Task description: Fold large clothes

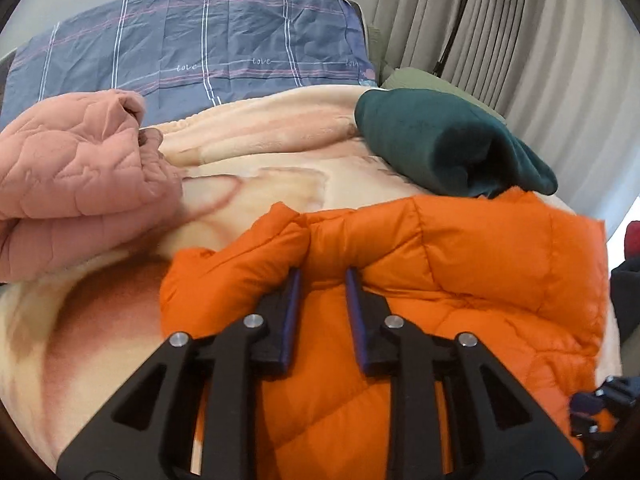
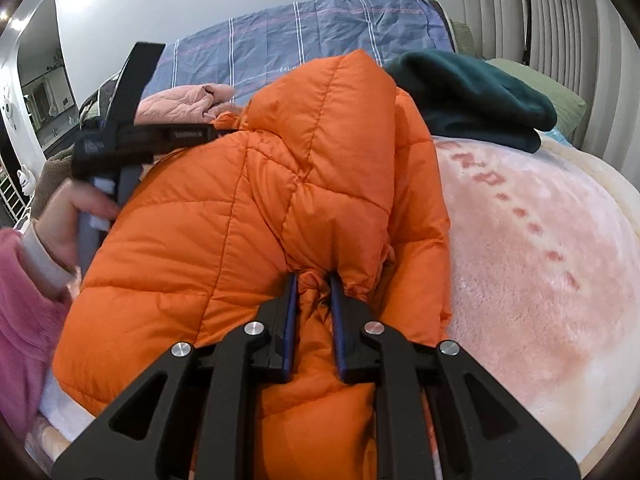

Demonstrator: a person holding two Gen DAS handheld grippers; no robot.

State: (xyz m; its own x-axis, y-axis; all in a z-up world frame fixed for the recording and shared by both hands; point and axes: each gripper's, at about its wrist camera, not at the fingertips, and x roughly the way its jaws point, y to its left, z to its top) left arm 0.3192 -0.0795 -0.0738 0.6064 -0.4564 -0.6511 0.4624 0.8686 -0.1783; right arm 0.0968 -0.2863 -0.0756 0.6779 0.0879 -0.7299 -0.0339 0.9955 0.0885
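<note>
light: bright, soft, even; shadows: faint; glare: none; distortion: strong fisheye bending, dark rim all round; blur: slight toward 3 and 9 o'clock

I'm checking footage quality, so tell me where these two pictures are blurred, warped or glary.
Left wrist view: fisheye bends the curtain and the striped bedding; the orange jacket smears at its right edge, with a bright patch beyond. Right wrist view: the same bowing, a dark round border, the hand and left gripper slightly blurred, and a small light glare at the upper left.
</note>
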